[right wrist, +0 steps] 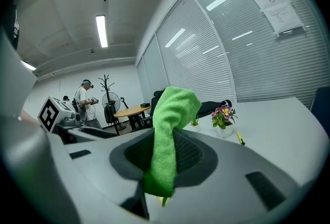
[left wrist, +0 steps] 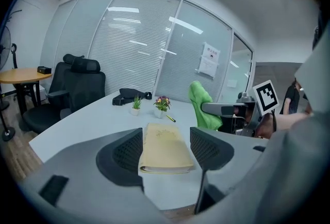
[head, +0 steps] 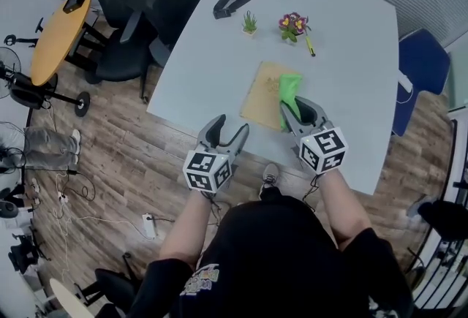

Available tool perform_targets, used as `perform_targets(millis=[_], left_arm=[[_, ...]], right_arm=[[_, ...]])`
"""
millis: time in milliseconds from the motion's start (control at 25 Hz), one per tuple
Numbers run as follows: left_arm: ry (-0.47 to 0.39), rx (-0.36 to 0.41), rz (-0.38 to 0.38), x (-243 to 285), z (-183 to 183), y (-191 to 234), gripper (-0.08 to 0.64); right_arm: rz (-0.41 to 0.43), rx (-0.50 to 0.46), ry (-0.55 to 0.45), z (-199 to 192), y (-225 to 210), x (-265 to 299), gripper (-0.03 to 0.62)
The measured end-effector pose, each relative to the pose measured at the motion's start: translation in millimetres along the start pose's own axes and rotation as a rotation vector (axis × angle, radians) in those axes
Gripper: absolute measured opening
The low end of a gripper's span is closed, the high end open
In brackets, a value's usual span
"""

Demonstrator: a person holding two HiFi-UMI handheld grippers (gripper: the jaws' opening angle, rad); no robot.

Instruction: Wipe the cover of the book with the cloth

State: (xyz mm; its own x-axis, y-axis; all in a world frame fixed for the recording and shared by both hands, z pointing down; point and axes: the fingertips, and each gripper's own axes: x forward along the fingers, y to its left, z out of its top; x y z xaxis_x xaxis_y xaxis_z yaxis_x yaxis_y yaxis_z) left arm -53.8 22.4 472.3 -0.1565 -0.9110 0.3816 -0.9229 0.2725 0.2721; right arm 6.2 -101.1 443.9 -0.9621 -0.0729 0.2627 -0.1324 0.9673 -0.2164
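Right gripper (head: pixel 296 109) clamped on the green cloth (head: pixel 289 92), which is pinched at its middle so that a fold stands above the jaws and a tail hangs below; left gripper (head: pixel 228 131) released, jaws apart with nothing between them, low at the lower centre of the head view, off the near edge of the table (head: pixel 351 53); the tan book (head: pixel 263 96) lies closed and flat at centre frame, near that edge, spine towards me as my left gripper view shows it; the cloth sits over the book's right side in the head view, and from the left gripper view it looks raised off the cover, not yet pressing. My judgement: bring the hanging tail down flat onto the cover rather than the jaw tips, so fabric and not plastic does the rubbing; stroke along the length of the cover; a light book may slide, so set the left jaws on its near-left corner to pin it; keep strokes short of the flower pot (head: pixel 292 24) and pen (head: pixel 310 45) in the upper centre.
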Motion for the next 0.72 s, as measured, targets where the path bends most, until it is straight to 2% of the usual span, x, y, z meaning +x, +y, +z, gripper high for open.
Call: perform_targets(millis=[360,720], left_arm=[[0.069,-0.016,0.013,49.0,-8.4,12.7,0.275],[0.13,-0.078,-0.021,84.2,-15.2,33.2,0.275]], right_arm=[[0.028,0.003,0.007,7.1,-28.2,20.2,0.097],[0.001,0.027,0.034,-0.5,-44.4,34.7,0.097]])
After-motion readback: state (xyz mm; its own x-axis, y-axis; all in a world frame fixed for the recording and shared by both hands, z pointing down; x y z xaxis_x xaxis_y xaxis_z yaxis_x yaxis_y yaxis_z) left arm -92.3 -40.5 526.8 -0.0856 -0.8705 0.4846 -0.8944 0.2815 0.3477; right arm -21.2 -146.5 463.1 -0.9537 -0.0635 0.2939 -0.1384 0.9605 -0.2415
